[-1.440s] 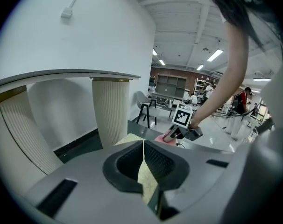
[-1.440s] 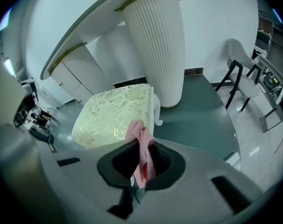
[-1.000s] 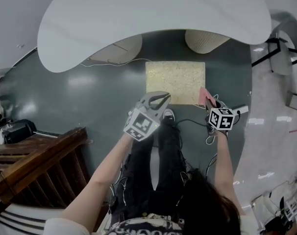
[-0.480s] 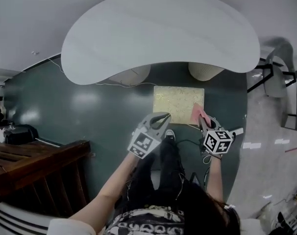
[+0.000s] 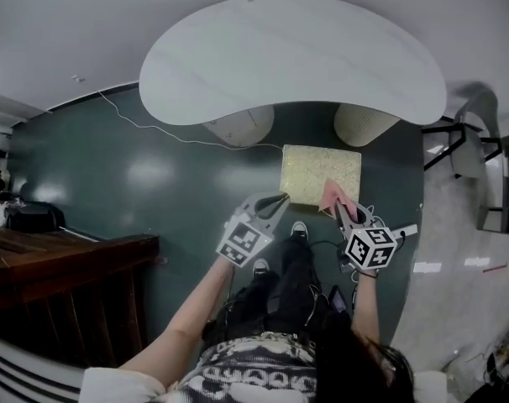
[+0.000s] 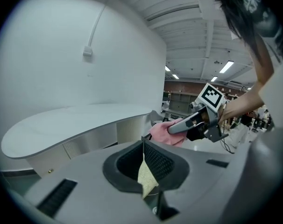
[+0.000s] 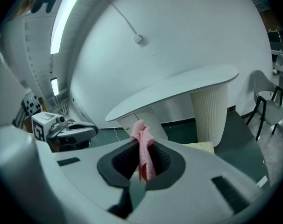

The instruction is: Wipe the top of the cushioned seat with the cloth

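L gripper (image 5: 275, 200) hung just short of the cushioned seat (image 5: 313, 168), jaws together, empty. Over the last sec the cloth (image 5: 332, 195), pinched tight in R gripper (image 5: 342, 211), had moved from the seat's right corner onto its near-right top. I read the wipe as under way.

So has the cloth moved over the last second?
Yes. The cloth has shifted left, from the right edge of the seat to a spot inside its near edge.
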`<state>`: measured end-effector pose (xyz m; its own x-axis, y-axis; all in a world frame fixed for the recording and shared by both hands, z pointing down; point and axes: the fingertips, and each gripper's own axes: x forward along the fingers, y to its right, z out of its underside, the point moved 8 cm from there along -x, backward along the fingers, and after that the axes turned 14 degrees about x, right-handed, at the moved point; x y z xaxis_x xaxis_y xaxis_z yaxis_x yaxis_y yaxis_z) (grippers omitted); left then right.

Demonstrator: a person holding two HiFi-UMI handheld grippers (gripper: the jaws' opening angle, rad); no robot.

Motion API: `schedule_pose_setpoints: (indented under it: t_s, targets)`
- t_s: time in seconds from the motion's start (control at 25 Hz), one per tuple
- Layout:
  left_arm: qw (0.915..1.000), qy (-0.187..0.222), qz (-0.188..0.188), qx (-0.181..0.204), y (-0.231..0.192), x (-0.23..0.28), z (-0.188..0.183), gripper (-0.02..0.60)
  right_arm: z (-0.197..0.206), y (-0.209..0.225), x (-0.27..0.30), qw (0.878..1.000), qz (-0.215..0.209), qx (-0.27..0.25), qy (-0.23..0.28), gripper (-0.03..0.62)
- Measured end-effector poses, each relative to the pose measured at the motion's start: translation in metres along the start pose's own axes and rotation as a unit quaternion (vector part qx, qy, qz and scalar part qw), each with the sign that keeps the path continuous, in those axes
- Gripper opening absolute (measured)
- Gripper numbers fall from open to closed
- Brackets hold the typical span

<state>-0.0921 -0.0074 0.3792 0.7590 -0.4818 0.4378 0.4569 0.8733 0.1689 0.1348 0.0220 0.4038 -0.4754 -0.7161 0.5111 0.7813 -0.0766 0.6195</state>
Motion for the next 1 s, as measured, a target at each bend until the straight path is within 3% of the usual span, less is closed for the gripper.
schedule_pose_setpoints:
  t_s: [0.52,0.72,1.0]
  targets:
    - [0.9992,0.038,-0.014,0.004,0.033,-0.165,0.017,0.008,0.084,-0.167,-0.054,0.996,-0.024,-0.069,0.047,0.009]
    - [0.9984,0.055,-0.01,0.008,0.058,-0.207,0.016,0.008,0.116,-0.201,-0.087,0.994,-0.013,-0.09,0.059,0.009]
    - [0.9978,0.066,-0.011,0.006,0.075,-0.237,0.016,0.008,0.131,-0.22,-0.11,0.992,-0.003,-0.107,0.065,0.009]
